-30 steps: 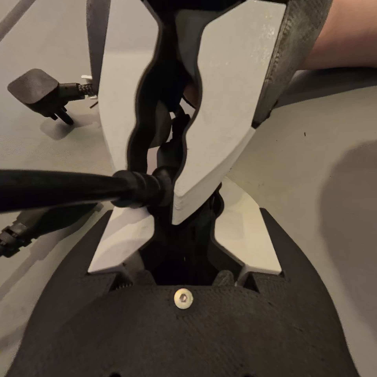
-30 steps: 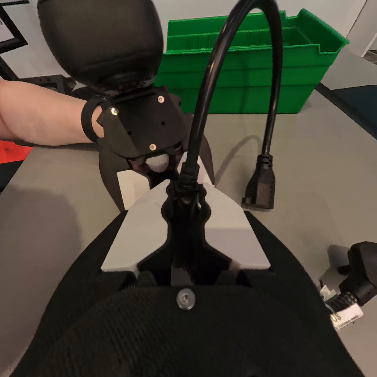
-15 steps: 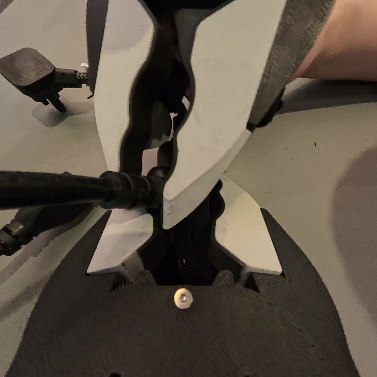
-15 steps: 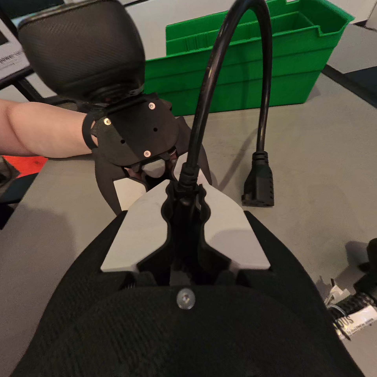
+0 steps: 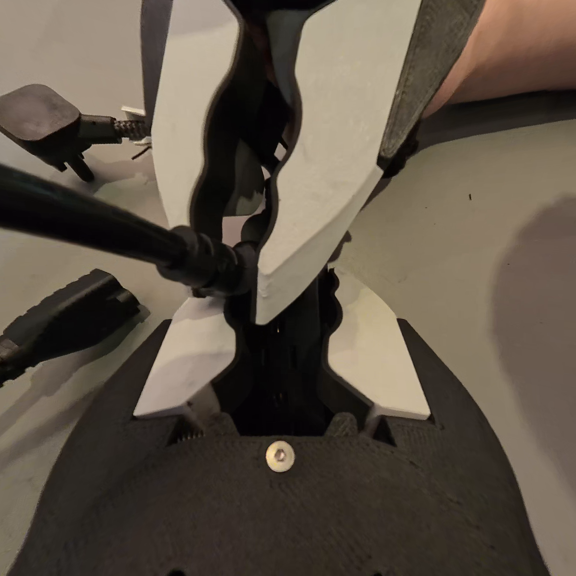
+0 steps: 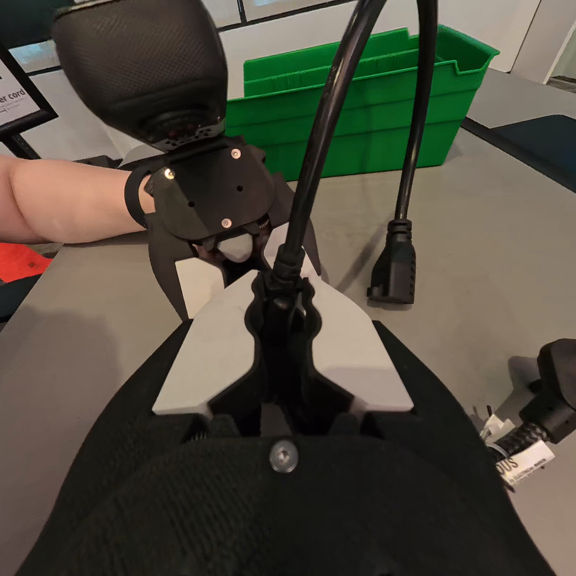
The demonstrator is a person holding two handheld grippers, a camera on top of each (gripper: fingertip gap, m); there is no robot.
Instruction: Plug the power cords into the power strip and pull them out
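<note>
My two grippers meet tip to tip above the grey table (image 6: 467,218). My right gripper (image 6: 282,290) is shut on the black plug (image 6: 285,280) of a thick black power cord (image 6: 314,140). The cord arches up and comes down to its socket end (image 6: 394,274), which stands on the table. In the left wrist view my left gripper (image 5: 286,314) is shut on a black connector (image 5: 280,358); its kind is hidden between the fingers. The right gripper (image 5: 237,258) comes in from above with the plug (image 5: 218,265) pressed at the left gripper's tips. Whether plug and connector are joined is hidden.
A green plastic bin (image 6: 358,103) stands at the table's far side. A flat black plug on a braided cable (image 6: 558,367) lies at the right, also in the left wrist view (image 5: 40,118). A framed sign (image 6: 15,103) stands far left. A person's forearm (image 6: 62,202) reaches in. There is about 7 centimetres between the tips of the two grippers.
Both grippers have stayed shut and tip to tip. The right gripper has tilted, so the cord now runs up to the left in the left wrist view. The socket end has come into view there.
</note>
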